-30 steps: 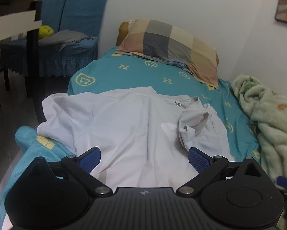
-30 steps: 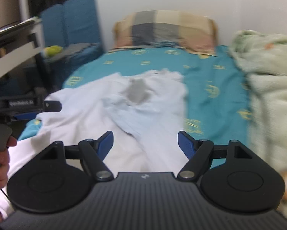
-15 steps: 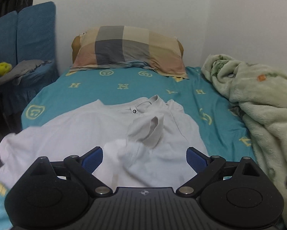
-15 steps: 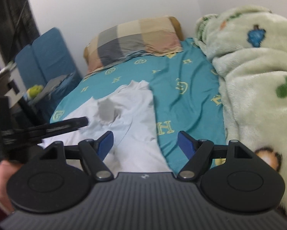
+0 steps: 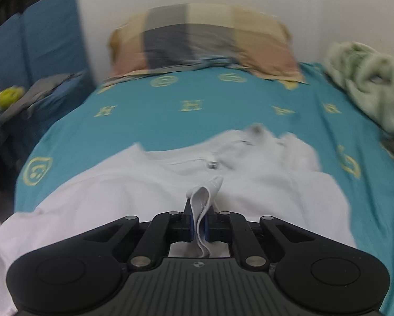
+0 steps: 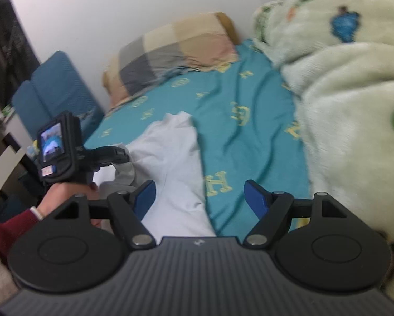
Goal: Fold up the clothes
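With its blue pads pressed together on a folded strip of white cloth, the left gripper (image 5: 199, 225) pinches the white shirt (image 5: 133, 192), which lies spread on the teal bedsheet (image 5: 197, 102). Right gripper (image 6: 199, 197) hovers with jaws spread, empty, over the shirt's edge nearest the green blanket (image 6: 355, 110).

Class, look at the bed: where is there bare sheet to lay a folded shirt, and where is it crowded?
Bare sheet lies between the pillow and the white shirt, and in a strip between the shirt and the green blanket. The near left is crowded by the shirt, which the left gripper has pinched, the right side by the blanket.
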